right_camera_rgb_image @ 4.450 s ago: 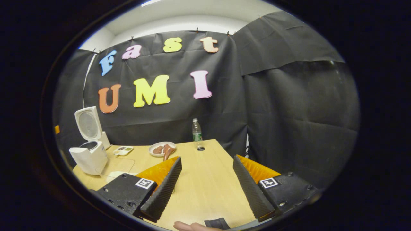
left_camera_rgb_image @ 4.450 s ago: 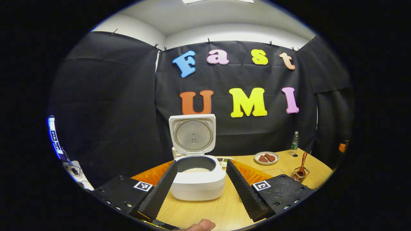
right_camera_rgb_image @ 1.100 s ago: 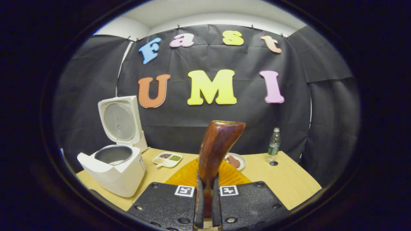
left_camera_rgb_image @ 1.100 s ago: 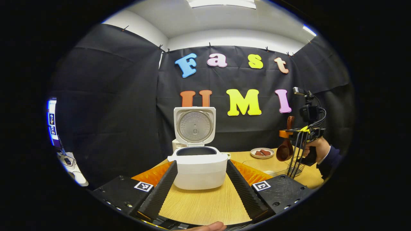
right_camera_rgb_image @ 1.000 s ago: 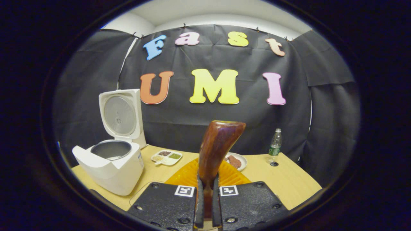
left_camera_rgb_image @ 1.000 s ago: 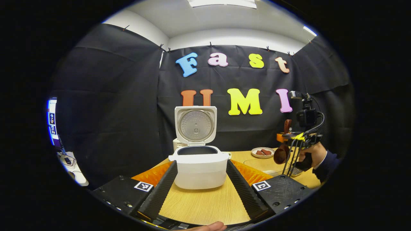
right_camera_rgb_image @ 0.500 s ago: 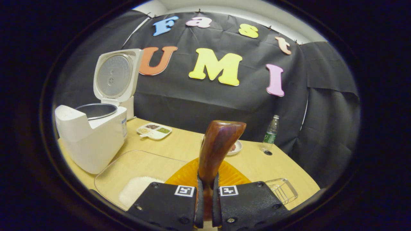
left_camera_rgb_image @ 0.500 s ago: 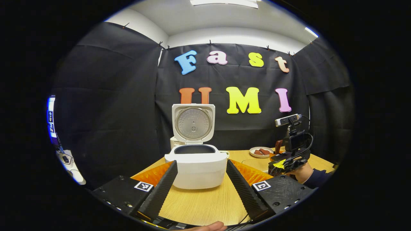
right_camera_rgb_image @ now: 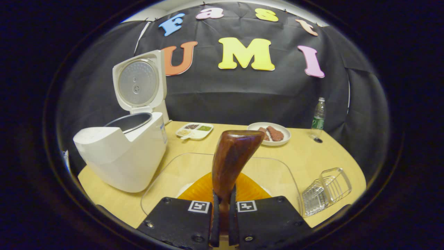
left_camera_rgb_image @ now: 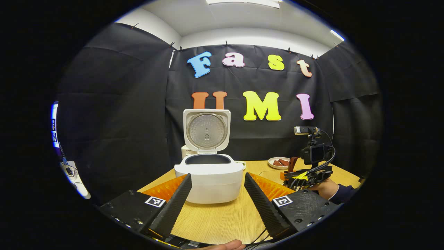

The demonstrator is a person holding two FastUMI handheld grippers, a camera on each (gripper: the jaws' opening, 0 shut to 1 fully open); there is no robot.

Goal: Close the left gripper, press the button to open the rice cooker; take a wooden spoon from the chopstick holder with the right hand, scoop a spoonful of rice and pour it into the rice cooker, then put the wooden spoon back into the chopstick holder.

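your right gripper (right_camera_rgb_image: 222, 211) is clamped tight on the spoon (right_camera_rgb_image: 233, 158), handle between both fingers, its end sticking up ahead of the camera. you're over the clear tray (right_camera_rgb_image: 277, 173) beside the cooker (right_camera_rgb_image: 121, 152); the bowl end is hidden below, so i can't tell if it's in the rice yet. judging by that, the scoop is the step in hand: dip low, drag through the pile, then level the bowl before lifting so nothing spills on the table (right_camera_rgb_image: 333, 152). the cooker lid is up, pot open to your left. your left gripper (left_camera_rgb_image: 216, 199) is wide open, holding nothing, facing the cooker (left_camera_rgb_image: 208, 177). the holder (right_camera_rgb_image: 326, 191) sits empty to your right.
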